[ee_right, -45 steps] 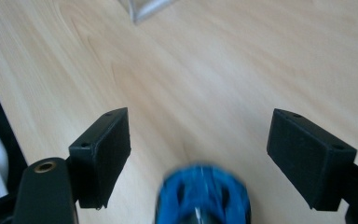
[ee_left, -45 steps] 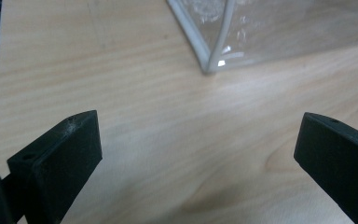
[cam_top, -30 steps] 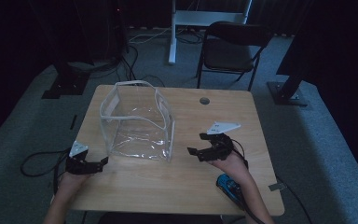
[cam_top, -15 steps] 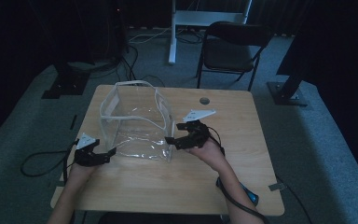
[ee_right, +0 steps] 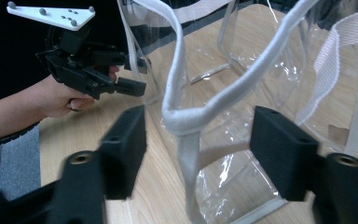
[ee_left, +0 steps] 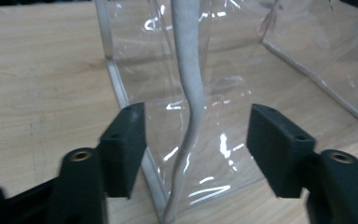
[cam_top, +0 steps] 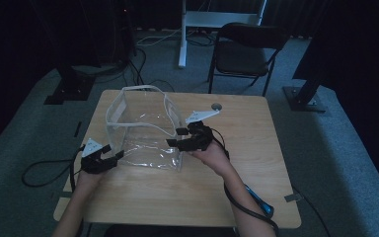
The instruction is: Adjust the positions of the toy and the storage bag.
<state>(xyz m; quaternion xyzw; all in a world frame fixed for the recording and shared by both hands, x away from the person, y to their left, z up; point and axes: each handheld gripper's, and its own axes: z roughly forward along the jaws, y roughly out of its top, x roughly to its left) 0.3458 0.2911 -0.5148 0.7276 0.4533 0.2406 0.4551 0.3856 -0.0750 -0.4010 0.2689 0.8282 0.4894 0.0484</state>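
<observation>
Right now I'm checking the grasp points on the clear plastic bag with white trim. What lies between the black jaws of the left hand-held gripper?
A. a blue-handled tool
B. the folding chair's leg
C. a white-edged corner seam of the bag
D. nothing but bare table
C: in the left gripper view the clear plastic bag's white-edged corner seam stands between the left hand-held gripper's jaws, which have just been closing but do not yet touch it.

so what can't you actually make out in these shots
- High view: dim and small, so whether the left gripper or right gripper pads touch the clear bag is unclear.
- High view: small round thing on the table, too small to identify.
- High view: blue object, part hidden behind the person's right forearm.
</observation>
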